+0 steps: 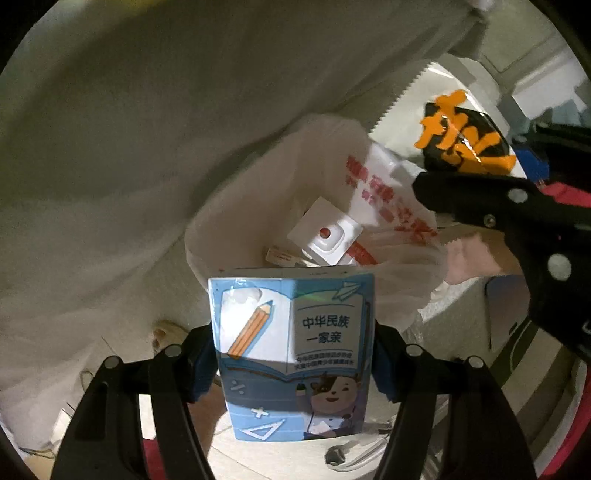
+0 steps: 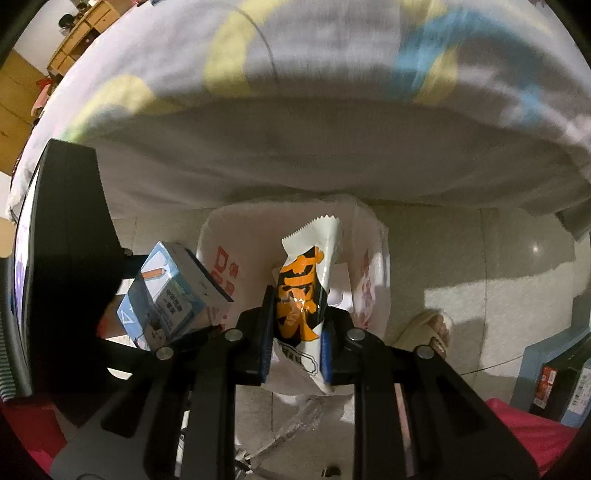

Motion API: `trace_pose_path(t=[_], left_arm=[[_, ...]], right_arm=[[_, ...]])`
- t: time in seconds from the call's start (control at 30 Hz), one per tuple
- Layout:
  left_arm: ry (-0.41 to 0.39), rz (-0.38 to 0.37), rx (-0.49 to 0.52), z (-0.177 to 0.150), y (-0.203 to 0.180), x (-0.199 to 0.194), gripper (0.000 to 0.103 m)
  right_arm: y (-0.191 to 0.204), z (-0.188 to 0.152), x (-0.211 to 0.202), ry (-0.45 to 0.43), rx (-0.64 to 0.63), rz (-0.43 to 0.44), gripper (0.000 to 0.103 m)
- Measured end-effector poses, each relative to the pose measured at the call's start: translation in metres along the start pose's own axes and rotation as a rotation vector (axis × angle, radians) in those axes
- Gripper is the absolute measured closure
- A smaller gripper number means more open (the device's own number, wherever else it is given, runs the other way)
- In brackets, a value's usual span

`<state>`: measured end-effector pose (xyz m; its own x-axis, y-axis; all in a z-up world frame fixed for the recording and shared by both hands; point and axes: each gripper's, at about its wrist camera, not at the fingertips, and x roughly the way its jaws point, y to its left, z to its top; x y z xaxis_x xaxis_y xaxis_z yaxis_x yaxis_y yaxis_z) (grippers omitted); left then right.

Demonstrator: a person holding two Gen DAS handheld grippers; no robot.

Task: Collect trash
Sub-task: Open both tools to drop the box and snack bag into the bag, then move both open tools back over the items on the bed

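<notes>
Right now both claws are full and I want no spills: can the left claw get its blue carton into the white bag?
Probably yes. The left claw grips the blue carton just above the white bag, whose mouth gapes open. The right claw, with its snack wrapper, hangs off to one side.

Home bedroom, bed sheet (image 2: 295, 92), wooden drawers (image 2: 79, 35), tiled floor (image 2: 480, 266)

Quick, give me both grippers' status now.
Left gripper: closed on the blue carton.
Right gripper: closed on the orange-and-white snack wrapper.
</notes>
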<state>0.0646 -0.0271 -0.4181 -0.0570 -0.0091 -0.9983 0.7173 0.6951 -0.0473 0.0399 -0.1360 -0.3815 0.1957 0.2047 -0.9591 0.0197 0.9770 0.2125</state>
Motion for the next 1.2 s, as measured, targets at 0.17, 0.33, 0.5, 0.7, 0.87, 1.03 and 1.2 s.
trace_pose_path(t=[0.17, 0.33, 0.5, 0.7, 0.87, 1.03, 1.2], left_arm=[[0.044, 0.01, -0.015, -0.002, 0.004, 0.025, 0.038], [0.074, -0.012, -0.026, 0.0, 0.007, 0.039, 0.038], [0.109, -0.03, -0.027, 0.0, 0.007, 0.055, 0.038], [0.14, -0.064, -0.066, 0.003, 0.009, 0.073, 0.038], [0.148, -0.082, -0.096, 0.008, 0.013, 0.077, 0.037], [0.17, -0.125, -0.165, 0.012, 0.019, 0.088, 0.026], [0.153, -0.112, -0.199, 0.015, 0.024, 0.087, 0.024]], right_arm=[[-0.007, 0.0, 0.026, 0.038, 0.024, 0.007, 0.083], [-0.014, 0.002, 0.047, 0.071, 0.048, 0.022, 0.083], [-0.017, 0.003, 0.064, 0.1, 0.058, 0.025, 0.083], [-0.016, 0.006, 0.087, 0.136, 0.066, 0.042, 0.082], [-0.016, 0.008, 0.096, 0.148, 0.057, 0.049, 0.082], [-0.021, 0.008, 0.104, 0.161, 0.077, 0.072, 0.056], [-0.023, 0.007, 0.104, 0.16, 0.074, 0.065, 0.052]])
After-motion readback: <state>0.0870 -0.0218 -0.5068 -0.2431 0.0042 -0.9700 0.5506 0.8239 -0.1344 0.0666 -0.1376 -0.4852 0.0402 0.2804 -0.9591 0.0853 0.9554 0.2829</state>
